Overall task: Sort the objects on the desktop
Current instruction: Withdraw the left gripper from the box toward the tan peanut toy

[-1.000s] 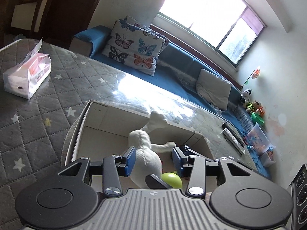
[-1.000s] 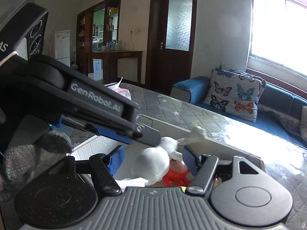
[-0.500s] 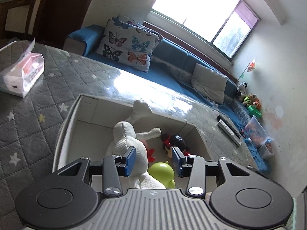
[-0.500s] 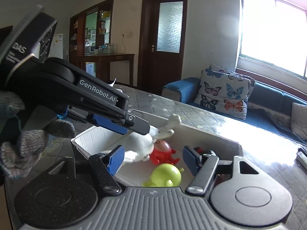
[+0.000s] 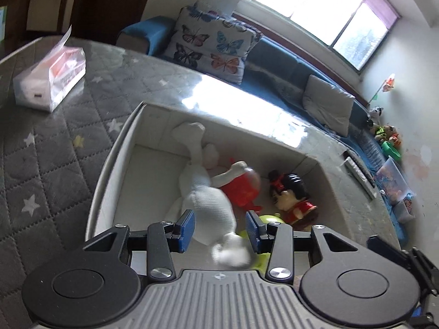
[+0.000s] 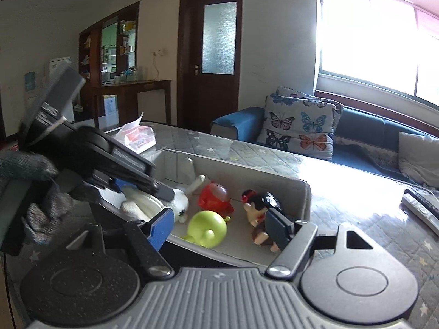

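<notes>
Left wrist view | left gripper [image 5: 219, 231] closing, white plush rabbit [image 5: 211, 205] between pads unpressed | right gripper [image 6: 219, 226] opening, empty | let rabbit settle in box [image 5: 109, 164] before withdrawing.

A home living room: a blue sofa [image 6: 365, 134] with butterfly cushions [image 6: 299, 128] under a window [image 6: 378, 41], a wooden door [image 6: 211, 52] far left.

The white plush toy [image 5: 211, 205] is motion-blurred — the left gripper [image 6: 164, 192] hides its body in the right view.
</notes>
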### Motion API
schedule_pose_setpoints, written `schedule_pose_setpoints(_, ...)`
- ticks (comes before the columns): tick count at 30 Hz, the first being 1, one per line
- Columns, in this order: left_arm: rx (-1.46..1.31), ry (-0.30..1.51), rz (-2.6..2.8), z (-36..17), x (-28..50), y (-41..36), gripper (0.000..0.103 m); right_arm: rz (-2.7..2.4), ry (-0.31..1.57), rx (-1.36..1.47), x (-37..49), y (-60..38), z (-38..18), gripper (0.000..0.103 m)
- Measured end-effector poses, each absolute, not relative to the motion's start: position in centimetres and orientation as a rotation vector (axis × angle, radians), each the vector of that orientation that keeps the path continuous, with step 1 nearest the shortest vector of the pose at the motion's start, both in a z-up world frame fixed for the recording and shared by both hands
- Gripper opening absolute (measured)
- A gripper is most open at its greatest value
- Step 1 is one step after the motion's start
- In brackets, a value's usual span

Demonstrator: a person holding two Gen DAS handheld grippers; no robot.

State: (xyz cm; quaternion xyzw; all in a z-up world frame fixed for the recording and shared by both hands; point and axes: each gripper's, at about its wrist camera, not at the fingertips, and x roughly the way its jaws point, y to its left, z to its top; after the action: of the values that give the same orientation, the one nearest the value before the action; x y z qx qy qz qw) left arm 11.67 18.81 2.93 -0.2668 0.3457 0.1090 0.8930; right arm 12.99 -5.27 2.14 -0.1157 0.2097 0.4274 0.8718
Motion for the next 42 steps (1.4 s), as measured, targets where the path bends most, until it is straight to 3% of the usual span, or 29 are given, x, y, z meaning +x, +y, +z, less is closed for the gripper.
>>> schedule_pose_setpoints(15,-0.492,0.64,0.001,6.1,11.2,10.9,0.044,0.742,0.502,-0.204,12.5,-12.0,0.7,0.075)
schedule_pose_setpoints(42,-0.453,0.774,-0.264,2.6,19.1,-1.0,0.044,0.567,0.61,-0.101,17.1,-19.1,-3.6,0.075)
